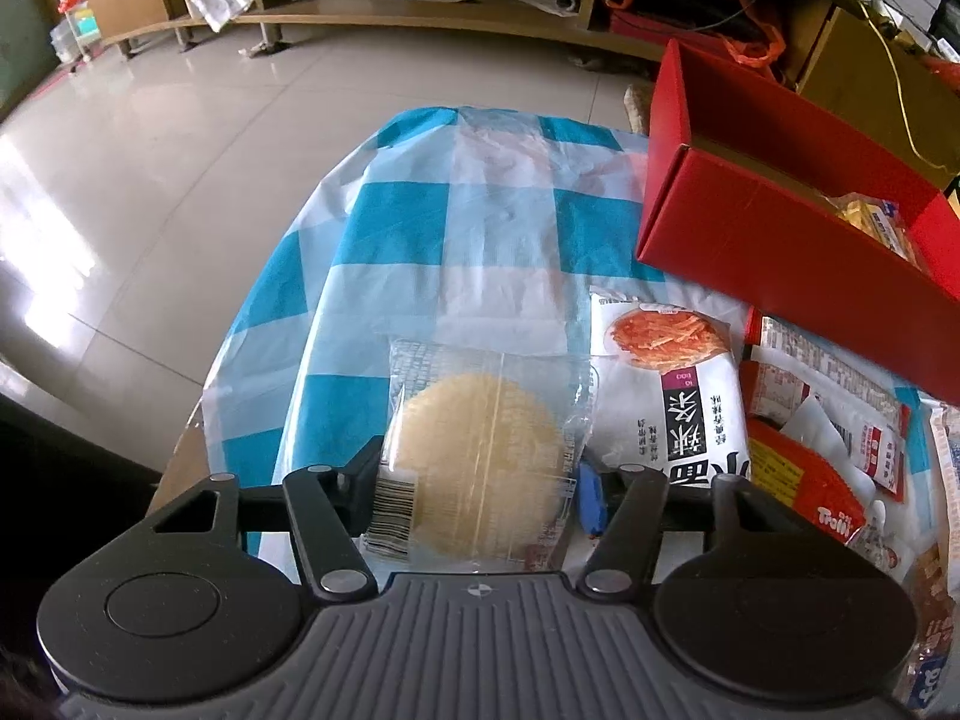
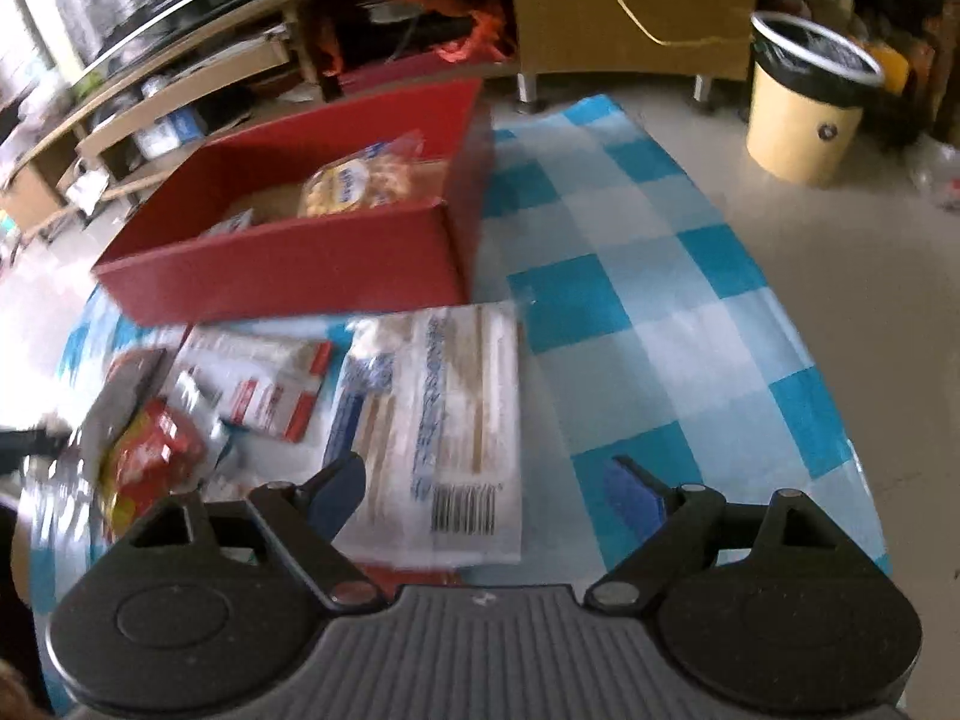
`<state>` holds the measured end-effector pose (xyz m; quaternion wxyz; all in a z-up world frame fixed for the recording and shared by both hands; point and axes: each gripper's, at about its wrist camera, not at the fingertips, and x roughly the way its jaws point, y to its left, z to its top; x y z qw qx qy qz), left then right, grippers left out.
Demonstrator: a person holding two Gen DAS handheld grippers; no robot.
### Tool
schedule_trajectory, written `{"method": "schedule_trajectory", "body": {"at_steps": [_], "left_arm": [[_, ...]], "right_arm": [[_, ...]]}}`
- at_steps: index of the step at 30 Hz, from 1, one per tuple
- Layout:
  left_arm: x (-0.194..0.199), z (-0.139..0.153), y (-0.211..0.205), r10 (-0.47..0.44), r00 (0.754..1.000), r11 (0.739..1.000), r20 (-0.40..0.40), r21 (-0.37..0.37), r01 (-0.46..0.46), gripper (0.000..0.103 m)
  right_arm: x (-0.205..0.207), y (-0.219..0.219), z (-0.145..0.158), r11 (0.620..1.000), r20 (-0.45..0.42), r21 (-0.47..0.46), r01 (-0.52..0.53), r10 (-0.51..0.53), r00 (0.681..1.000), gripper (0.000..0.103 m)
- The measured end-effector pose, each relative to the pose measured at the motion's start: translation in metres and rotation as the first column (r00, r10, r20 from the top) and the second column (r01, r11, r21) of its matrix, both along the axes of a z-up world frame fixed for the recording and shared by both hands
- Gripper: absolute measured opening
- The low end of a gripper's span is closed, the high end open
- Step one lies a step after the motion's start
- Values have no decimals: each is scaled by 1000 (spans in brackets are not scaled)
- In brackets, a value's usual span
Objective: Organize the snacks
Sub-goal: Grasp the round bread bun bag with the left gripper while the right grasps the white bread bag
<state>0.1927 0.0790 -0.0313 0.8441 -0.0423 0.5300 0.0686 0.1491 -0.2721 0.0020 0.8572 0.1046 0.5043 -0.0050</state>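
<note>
A clear packet with a round pale rice cracker [image 1: 480, 456] sits between the fingers of my left gripper [image 1: 478, 483]. Both pads touch the wrapper's edges, and the wrapper crumples against the blue right pad. The red cardboard box [image 1: 774, 228] stands open at the back right of it. In the right wrist view the same red box [image 2: 288, 264] holds a bag of yellow snacks [image 2: 360, 180]. My right gripper [image 2: 489, 492] is open above a white packet with a barcode [image 2: 444, 432], which lies flat on the table, nearer the left finger.
A blue-and-white checked cloth [image 1: 498, 228] covers the table. Loose snacks lie in front of the box: a white spicy-strip bag [image 1: 666, 372], a red Trolli bag [image 1: 804, 492], red-and-white packets [image 2: 264, 384]. A cream bin [image 2: 804, 114] stands on the floor beyond, low shelves behind.
</note>
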Motion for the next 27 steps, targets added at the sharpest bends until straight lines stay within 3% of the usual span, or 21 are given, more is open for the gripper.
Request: {"method": "schedule_trajectory", "body": {"at_steps": [6,13,17,23,27], "left_arm": [[1,0,-2,-9,1000,1000,3,6,9,66],[4,0,-4,-31,1000,999,1,19,31,67],[5,-3,-9,-50,999,997,0,51,50,68],[7,-6,-6,-39,999,997,-5,59,39,81],[8,-8,1,-22,1000,999,-17,42,22,84]], "right_arm": [[33,14,-7,999,-2,-17,-36,36,999,88],[53,29,-30,998,-69,-3,-60,60,996,91],[53,39,-34,995,-70,-53,-80,77,995,91],[51,50,-42,985,-69,-127,-119,111,991,94],[52,49,-43,986,-80,-109,-123,115,990,101]]}}
